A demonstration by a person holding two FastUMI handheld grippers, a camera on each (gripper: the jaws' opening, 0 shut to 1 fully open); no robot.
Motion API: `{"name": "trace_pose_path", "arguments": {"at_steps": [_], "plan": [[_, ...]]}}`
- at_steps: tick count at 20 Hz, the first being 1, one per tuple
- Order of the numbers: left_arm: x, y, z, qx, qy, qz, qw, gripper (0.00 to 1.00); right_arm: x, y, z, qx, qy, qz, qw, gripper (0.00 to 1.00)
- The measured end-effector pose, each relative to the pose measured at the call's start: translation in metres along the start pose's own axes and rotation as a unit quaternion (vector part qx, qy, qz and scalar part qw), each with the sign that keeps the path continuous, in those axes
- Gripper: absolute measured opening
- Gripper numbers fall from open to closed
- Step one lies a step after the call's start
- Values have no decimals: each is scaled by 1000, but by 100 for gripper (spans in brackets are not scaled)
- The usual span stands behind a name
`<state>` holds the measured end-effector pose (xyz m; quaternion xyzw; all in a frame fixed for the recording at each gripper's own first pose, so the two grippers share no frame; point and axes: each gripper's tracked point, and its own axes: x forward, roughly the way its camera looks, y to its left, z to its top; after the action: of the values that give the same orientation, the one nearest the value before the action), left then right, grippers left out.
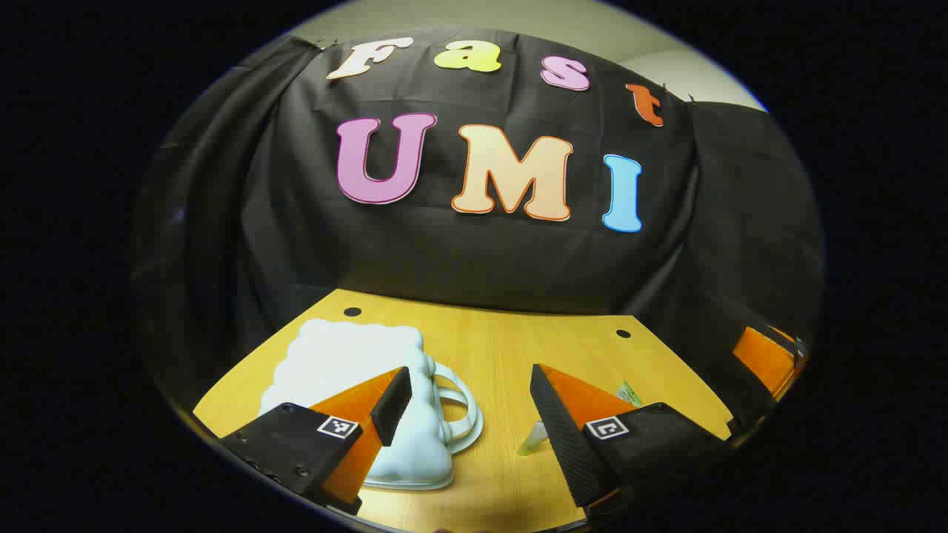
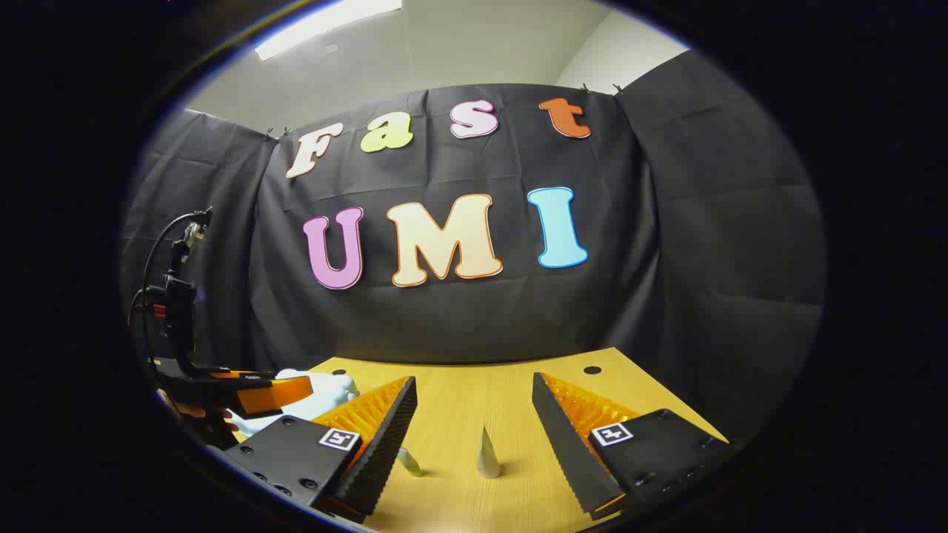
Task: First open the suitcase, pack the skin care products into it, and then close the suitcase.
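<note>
A small pale cloud-shaped suitcase [image 1: 355, 363] lies flat and closed on the left of the wooden table [image 1: 489, 348], its handle [image 1: 459, 414] pointing right. My left gripper [image 1: 470, 370] hovers open above the table, its left finger over the case's right part. A pale skin care tube [image 1: 535, 438] peeks out beside its right finger, with a green-tipped item [image 1: 629, 392] behind it. In the right gripper view, my right gripper [image 2: 474, 379] is open over the table [image 2: 474, 385]. A white cone-shaped tube [image 2: 487, 453] stands between its fingers, and a second small tube [image 2: 409, 461] lies by the left finger.
The right gripper view shows the left gripper [image 2: 252, 392] with its cables and a hand [image 2: 200, 411] at the far left, over the suitcase [image 2: 326, 392]. The right gripper [image 1: 766, 359] appears at the table's right edge in the left gripper view. Black cloth walls close the back and sides.
</note>
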<state>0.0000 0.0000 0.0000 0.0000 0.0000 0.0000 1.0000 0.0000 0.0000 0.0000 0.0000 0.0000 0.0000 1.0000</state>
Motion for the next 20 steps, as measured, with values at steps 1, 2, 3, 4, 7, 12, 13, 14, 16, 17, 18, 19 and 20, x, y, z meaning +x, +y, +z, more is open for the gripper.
{"name": "trace_pose_path", "arguments": {"at_steps": [1, 2, 3, 4, 7, 12, 13, 14, 16, 17, 18, 19, 20], "plan": [[-1, 4, 1, -3, -1, 4, 1000, 95, -1, 2, -2, -2, 2, 2, 1000, 98], [-1, 7, 1, -4, 0, 8, 1000, 95, -1, 4, -2, -7, 2, 4, 1000, 97], [-1, 12, 1, -3, 5, 12, 1000, 95, -2, 6, -2, -12, 1, 7, 1000, 97], [-1, 18, -1, -2, 7, 17, 1000, 96, -2, 8, -2, -15, 0, 10, 1000, 97], [4, 27, -1, -4, 23, 18, 1000, 95, -2, 13, -6, -15, 4, 19, 1000, 97], [26, 23, -10, -6, 82, -9, 997, 95, 2, 10, -13, -3, 15, 23, 1000, 97], [32, 24, -10, -5, 94, -9, 996, 95, 2, 10, -15, 2, 18, 23, 1000, 97], [39, 22, -12, -5, 109, -14, 994, 96, 1, 8, -17, 7, 21, 21, 1000, 97], [56, 17, -16, -12, 141, -23, 990, 95, 0, 2, -22, 13, 29, 16, 999, 97], [63, 16, -20, -21, 166, -24, 986, 95, -1, -1, -24, 15, 33, 13, 999, 97], [68, 12, -27, -35, 192, -29, 980, 95, -1, -5, -26, 17, 35, 9, 999, 97], [75, 9, -33, -51, 214, -33, 975, 95, -2, -8, -27, 19, 38, 6, 999, 98], [84, 8, -38, -62, 232, -37, 970, 95, -3, -12, -27, 21, 38, 2, 999, 98]]}}
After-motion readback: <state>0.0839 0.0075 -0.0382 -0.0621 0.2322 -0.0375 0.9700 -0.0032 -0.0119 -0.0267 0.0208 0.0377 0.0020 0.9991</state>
